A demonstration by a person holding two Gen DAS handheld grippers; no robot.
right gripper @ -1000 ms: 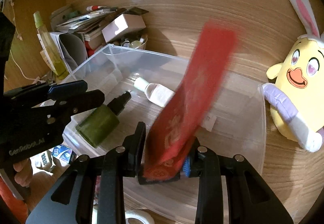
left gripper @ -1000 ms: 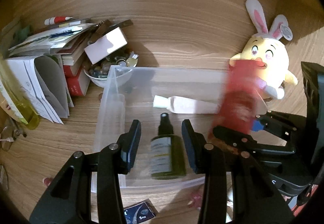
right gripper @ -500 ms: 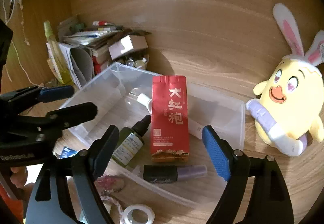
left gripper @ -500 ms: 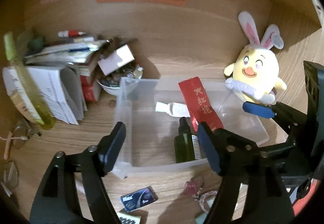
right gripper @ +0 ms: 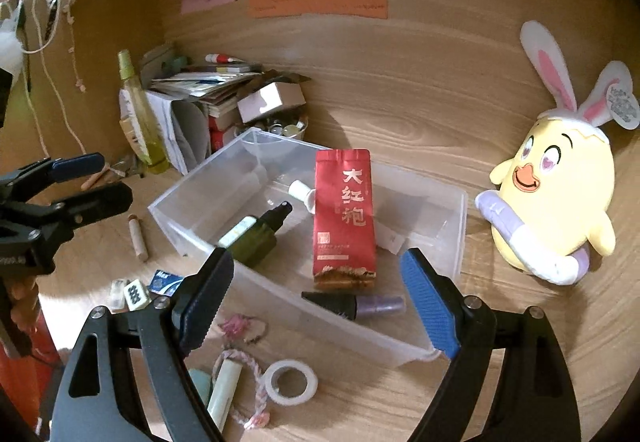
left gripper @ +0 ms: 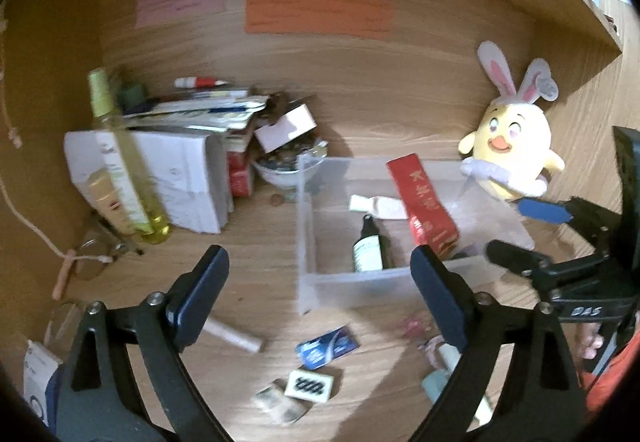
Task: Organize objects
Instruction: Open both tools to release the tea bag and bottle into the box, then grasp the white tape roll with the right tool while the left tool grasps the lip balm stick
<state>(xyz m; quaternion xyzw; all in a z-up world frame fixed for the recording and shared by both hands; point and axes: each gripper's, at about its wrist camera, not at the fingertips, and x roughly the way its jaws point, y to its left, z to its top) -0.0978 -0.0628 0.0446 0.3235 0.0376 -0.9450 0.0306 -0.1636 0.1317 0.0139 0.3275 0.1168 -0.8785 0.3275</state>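
Now both claws, left claw (left gripper: 320,282) and right claw (right gripper: 316,282), have just spread wide with nothing between them, leaving the red pouch (right gripper: 345,218) and green spray bottle (right gripper: 256,232) lying inside the clear bin (right gripper: 460,218), while small clutter remains on the counter (right gripper: 400,102).

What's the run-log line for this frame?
left gripper: open, empty | right gripper: open, empty | red foil pouch: inside clear plastic bin

We see bin (right gripper: 448,226) mid-desk; inside it pouch (right gripper: 345,218), spray bottle (right gripper: 256,234) to its left, small bottle (right gripper: 360,305) in front. Plush toy (right gripper: 556,194) right of bin, tape roll (right gripper: 291,382) before it.
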